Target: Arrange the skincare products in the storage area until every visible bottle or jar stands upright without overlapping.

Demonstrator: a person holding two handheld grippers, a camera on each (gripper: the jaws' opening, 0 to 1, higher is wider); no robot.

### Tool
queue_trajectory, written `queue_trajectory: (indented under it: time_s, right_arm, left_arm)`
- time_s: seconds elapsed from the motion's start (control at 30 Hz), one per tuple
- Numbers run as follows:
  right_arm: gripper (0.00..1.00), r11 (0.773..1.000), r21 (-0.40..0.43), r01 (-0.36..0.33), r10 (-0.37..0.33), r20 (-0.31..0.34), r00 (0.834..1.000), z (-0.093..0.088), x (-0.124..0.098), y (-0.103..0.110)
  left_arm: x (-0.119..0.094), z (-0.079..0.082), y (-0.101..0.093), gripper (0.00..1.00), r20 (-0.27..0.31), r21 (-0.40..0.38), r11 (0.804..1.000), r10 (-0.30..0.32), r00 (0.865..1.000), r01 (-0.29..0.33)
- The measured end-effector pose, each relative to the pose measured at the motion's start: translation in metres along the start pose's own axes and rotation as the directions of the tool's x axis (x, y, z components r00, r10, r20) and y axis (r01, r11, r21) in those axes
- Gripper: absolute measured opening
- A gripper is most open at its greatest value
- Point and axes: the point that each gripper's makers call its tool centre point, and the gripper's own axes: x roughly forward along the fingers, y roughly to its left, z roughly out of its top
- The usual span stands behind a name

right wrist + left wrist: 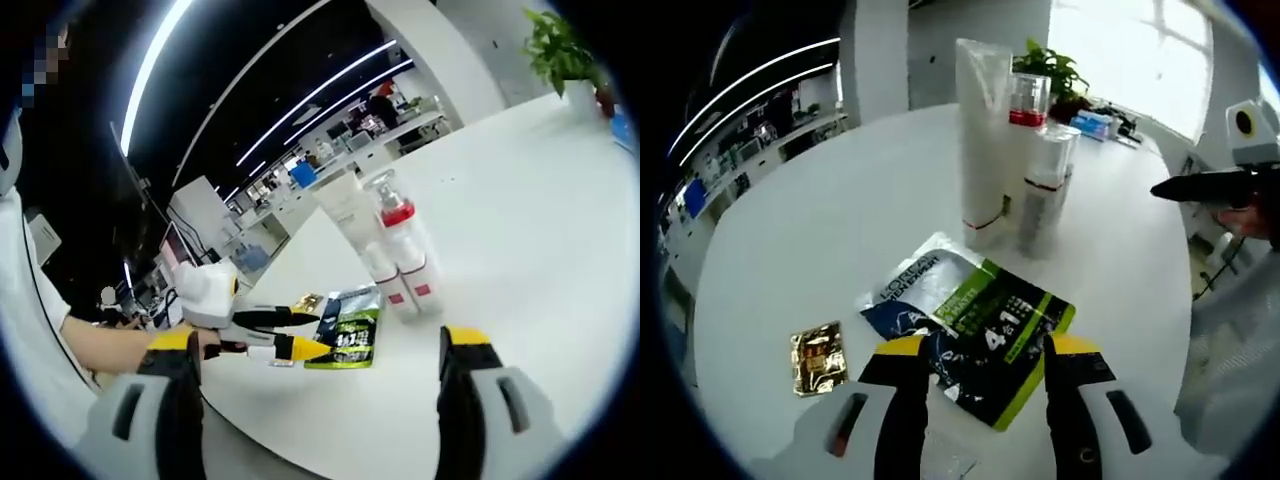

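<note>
A round white table (790, 250) with bare room to the left; a tall white tube (983, 140) and two clear-capped bottles (1040, 170) stand upright, touching, beyond a flat green sachet (975, 325) lying just ahead of the left gripper (985, 352), jaws apart, empty; right gripper view: the right gripper (320, 345) gapes wide, bottles well ahead.

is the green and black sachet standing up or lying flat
Lying flat. The green and black sachet rests face-up on the white table, printed side showing, in front of the upright white tube.
</note>
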Motion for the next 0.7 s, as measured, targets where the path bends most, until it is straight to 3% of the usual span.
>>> queue_trajectory:
  time_s: [0.27, 0.5, 0.7]
  right_arm:
    - [1.0, 1.0, -0.001, 0.005, -0.005, 0.0, 1.0, 0.0, 0.0, -0.001]
    - [1.0, 1.0, 0.003, 0.008, -0.008, 0.002, 1.0, 0.0, 0.0, -0.002]
    - [1.0, 1.0, 0.006, 0.01, -0.01, 0.003, 1.0, 0.0, 0.0, -0.002]
  left_arm:
    - [0.014, -0.006, 0.005, 0.61, -0.061, 0.054, 0.998, -0.026, 0.998, 0.029]
    - [0.023, -0.019, 0.011, 0.65, -0.126, 0.094, 0.994, -0.043, 0.991, 0.055]
    - [0.022, -0.017, 0.01, 0.65, -0.118, 0.113, 0.991, -0.056, 0.991, 0.07]
